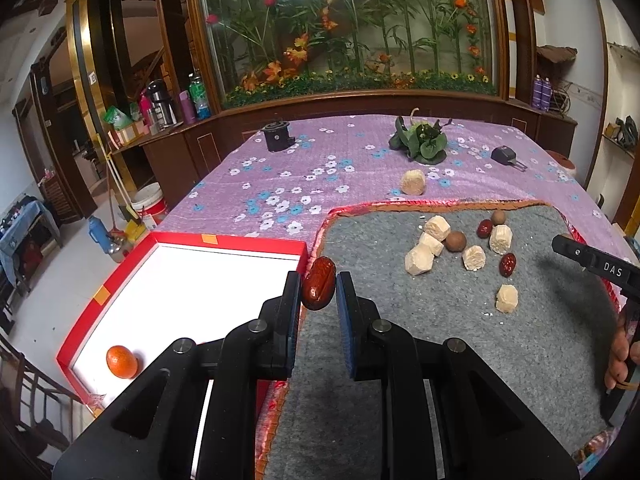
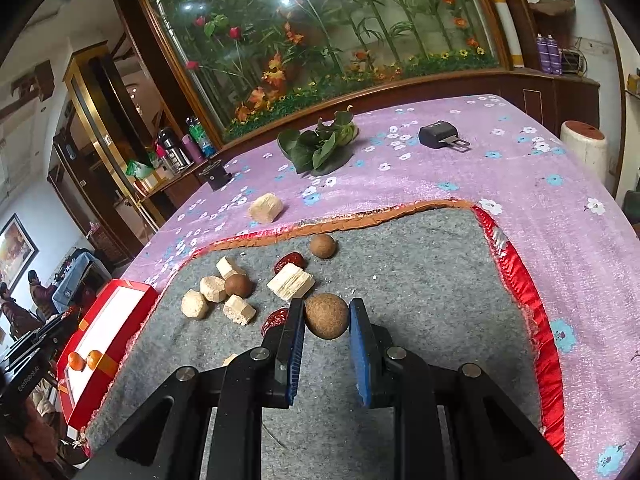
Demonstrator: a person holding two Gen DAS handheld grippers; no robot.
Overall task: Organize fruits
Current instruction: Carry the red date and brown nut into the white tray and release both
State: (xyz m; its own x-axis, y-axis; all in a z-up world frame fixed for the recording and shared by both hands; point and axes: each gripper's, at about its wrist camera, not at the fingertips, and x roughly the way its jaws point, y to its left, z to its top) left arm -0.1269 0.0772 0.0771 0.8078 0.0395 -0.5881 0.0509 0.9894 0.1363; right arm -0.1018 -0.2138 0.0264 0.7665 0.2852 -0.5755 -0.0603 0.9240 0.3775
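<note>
**Both grippers loaded, box not yet reached**

Left gripper [image 1: 319, 290]: narrow, pinching a date [image 1: 319, 283] by its lower half; most of the fruit stands above the tips. It hangs over the seam where the red box [image 1: 230, 240] meets the grey mat [image 1: 460, 340], box wall at about 10 o'clock from the tips.

Right gripper [image 2: 326, 318]: jaws around a brown ball fruit [image 2: 326, 317]. Left pad touches it; the right pad shows a sliver of gap, so I cannot tell if the grip is firm or only closing. Whether the ball is lifted or on the mat, I cannot tell either.

Risks, judged from here:
- Date is held low and off-centre; a jolt while crossing the box wall could pivot it out, and it would drop on the mat edge or roll off the table.
- Ball is round and hard-looking; flat pads give it little seat, so an uneven squeeze could squirt it forward toward the wafer chunks [image 2: 290, 282] at 11 o'clock.
- A second date [image 2: 274, 320] lies against the right gripper's left jaw, at 9 o'clock; a sideways move could drag it.
- An orange [image 1: 121, 361] already sits at the box's near left, 8 o'clock; a dropped date may knock it.

Pose: left gripper level, pointing forward over the box corner. Right gripper pitched down toward mid-mat; the right hand [image 1: 622, 354] grips its handle at 3 o'clock in the left view.
</note>
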